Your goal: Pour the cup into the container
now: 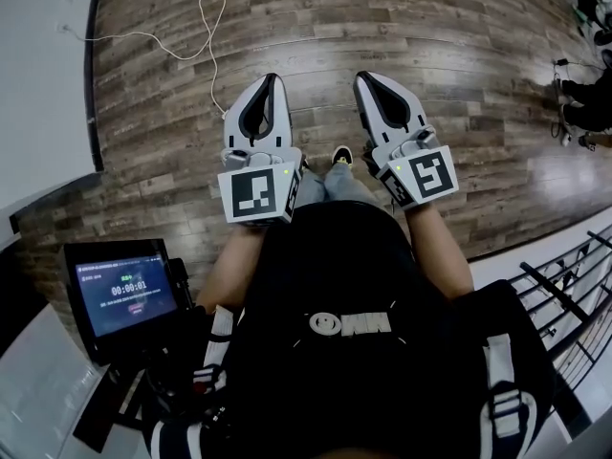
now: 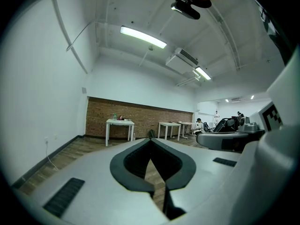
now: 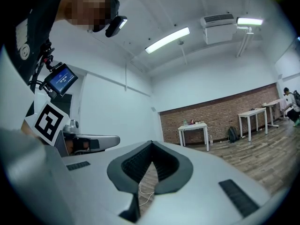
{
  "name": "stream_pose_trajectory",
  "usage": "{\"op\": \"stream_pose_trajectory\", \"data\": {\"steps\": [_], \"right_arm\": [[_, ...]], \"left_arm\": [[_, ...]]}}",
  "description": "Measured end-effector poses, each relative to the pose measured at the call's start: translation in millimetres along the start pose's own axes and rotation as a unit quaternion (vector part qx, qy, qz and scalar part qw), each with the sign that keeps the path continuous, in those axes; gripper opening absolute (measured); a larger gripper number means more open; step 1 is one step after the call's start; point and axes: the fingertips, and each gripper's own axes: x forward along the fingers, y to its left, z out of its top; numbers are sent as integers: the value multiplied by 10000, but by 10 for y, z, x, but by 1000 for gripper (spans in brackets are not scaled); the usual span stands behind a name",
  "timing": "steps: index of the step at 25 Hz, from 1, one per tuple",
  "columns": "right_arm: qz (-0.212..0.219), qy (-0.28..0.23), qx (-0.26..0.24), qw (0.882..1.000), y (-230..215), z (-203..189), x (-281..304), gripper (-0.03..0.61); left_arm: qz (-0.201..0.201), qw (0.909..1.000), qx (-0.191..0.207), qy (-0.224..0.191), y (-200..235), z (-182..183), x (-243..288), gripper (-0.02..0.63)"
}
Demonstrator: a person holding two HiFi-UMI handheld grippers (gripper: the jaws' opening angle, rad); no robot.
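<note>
Wood flooring (image 1: 459, 46) fills the head view, seen from steeply above over a person's black shirt (image 1: 354, 352). Just above the picture's centre, the left gripper (image 1: 271, 82) is held at 11 o'clock and the right gripper (image 1: 364, 77) at 1 o'clock, side by side and apart, both pointing towards 12 o'clock. Each carries a marker cube at its near end.

In each gripper's own view the jaws are seen pressed together at their tips, with nothing between them; only floor shows through the leaf-shaped gap behind the pads.

A white cable (image 1: 206, 27) is looped on the floor at 11 o'clock, beyond the left gripper. A lit screen (image 1: 126, 293) is mounted at 8 o'clock.

In the left gripper view, a white table (image 2: 119, 122) stands against a brick wall (image 2: 140, 118) at 10 o'clock, with small items on top that are too small to name. Where the cup and the container are cannot be told from these views.
</note>
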Motion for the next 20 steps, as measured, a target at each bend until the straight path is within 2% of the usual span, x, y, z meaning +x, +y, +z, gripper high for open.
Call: {"op": "stream_pose_trajectory", "data": {"steps": [10, 20], "right_arm": [[-34, -57, 20, 10000, 162, -18, -70, -3], [35, -46, 1, 10000, 64, -11, -13, -3]], "left_arm": [[-191, 9998, 13, 58, 2, -74, -120, -2], [-139, 9999, 66, -13, 0, -25, -52, -2]]}}
